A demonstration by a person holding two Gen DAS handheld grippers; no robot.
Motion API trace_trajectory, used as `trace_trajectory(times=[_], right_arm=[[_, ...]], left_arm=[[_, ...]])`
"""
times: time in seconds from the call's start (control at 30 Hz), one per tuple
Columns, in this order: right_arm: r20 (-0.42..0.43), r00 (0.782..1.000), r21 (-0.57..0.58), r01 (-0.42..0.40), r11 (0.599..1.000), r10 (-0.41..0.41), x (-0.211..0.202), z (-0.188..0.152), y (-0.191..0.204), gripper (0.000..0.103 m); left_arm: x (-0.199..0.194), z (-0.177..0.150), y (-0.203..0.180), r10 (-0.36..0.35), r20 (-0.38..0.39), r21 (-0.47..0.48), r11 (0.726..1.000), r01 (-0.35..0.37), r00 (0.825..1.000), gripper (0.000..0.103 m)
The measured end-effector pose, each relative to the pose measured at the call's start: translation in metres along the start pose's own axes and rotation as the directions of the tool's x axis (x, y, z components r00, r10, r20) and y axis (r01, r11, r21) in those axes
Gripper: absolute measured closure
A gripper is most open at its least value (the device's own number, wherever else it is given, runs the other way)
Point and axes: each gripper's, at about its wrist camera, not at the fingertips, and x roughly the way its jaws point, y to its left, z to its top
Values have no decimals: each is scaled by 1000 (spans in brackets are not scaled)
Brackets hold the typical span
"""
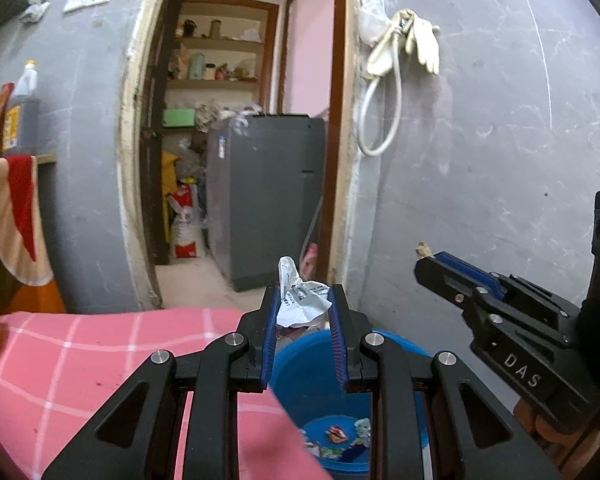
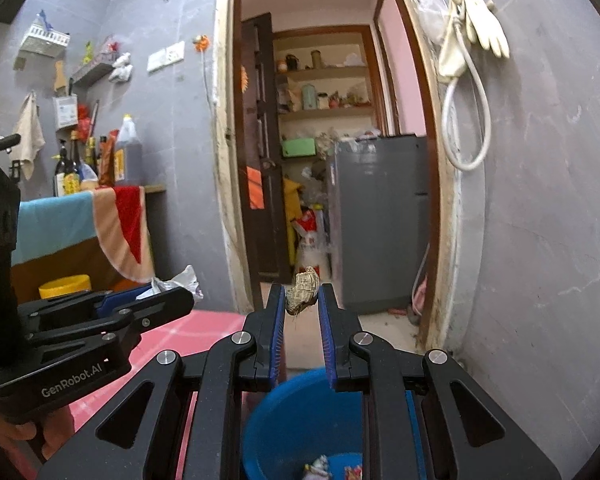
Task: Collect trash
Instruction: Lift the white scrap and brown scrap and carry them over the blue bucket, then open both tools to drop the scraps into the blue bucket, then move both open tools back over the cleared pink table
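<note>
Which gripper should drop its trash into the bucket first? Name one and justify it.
Probably the right gripper. Its peanut shell hangs over the blue bucket, whose opening sits straight below in its view. The left gripper, holding crumpled paper, is above the bucket's edge beside the pink tablecloth.

left gripper (image 1: 303, 308): matt black plastic links, shiny round metal pins, ribbed blue pads on the jaws
right gripper (image 2: 301, 305): same matt black plastic, polished metal pins, blue ribbed lining
crumpled paper (image 1: 300, 298): thin white printed paper, creased, slightly glossy
brown lump (image 2: 302, 290): dry, rough, fibrous, tan surface
bucket (image 1: 300, 364): smooth glossy blue plastic
tabletop cover (image 1: 100, 344): pink checked cloth, soft and matt
wall (image 1: 480, 140): grey, matt, scuffed with pale marks
gloves (image 1: 422, 40): cream rubber, smooth, dull sheen
</note>
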Motion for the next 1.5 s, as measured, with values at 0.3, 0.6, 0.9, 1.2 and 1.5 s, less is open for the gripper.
trace_trajectory(times=[0.3,0.6,0.9,1.2,1.5], right_arm=[[-93,995,33,39,999,-35,8,-15,-26,87],[-174,984,76,61,995,-47,19,-27,-48,87],[-209,977,102,72,992,-49,27,-29,-54,76],[-201,977,112,89,990,-65,26,-27,-54,69],[-177,980,123,110,986,-87,23,-23,-53,54]], left_arm=[[40,-10,-16,-58,-117,-27,998,56,991,82],[70,-19,-15,-92,-222,-82,994,76,971,79],[79,-26,-9,-95,-272,-112,991,67,957,69],[70,-24,-1,-72,-253,-117,992,44,965,54],[55,-22,18,-6,-221,-139,990,-26,975,36]])
